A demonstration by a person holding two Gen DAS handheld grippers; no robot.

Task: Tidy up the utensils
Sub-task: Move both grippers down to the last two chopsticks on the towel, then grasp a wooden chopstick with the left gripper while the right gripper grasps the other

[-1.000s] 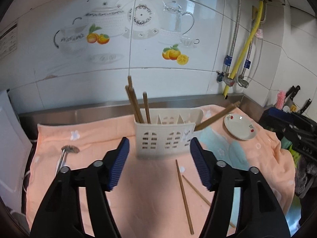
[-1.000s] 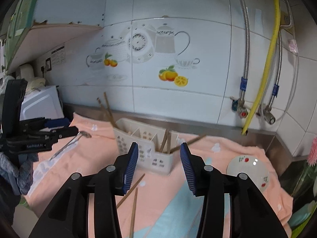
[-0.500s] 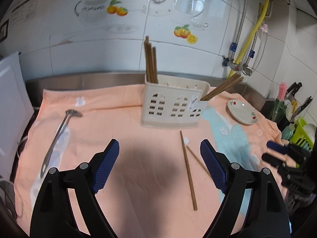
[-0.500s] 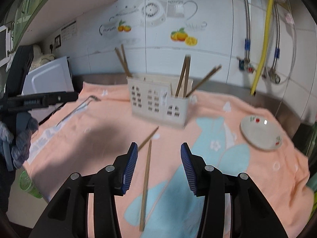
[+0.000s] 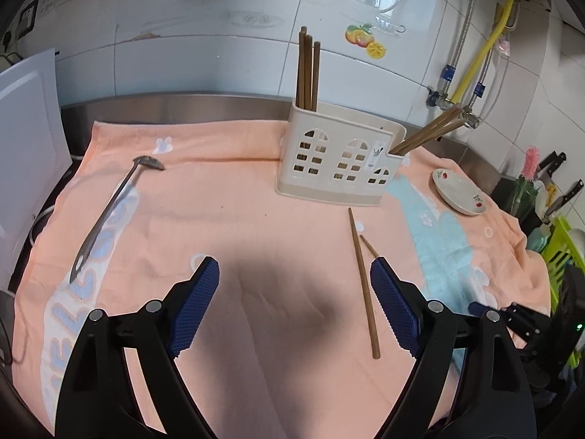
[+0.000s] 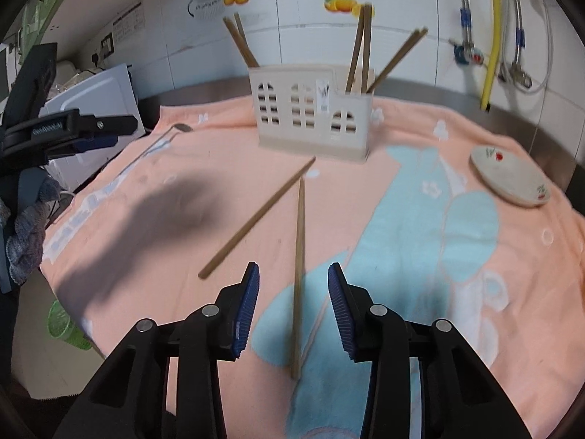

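We count one cream utensil holder (image 5: 340, 162), two loose chopsticks (image 6: 298, 267) on the one peach towel (image 5: 234, 241), one metal ladle (image 5: 109, 212), one small plate (image 5: 459, 190) — and, standing in the holder, chopsticks (image 5: 308, 69) we make out as seven, though blur leaves that uncertain.

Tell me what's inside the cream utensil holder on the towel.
The utensil holder holds wooden chopsticks only: three upright chopsticks at its left end, and leaning chopsticks at its right end. Their lower ends and the compartment bottoms are hidden by the walls.
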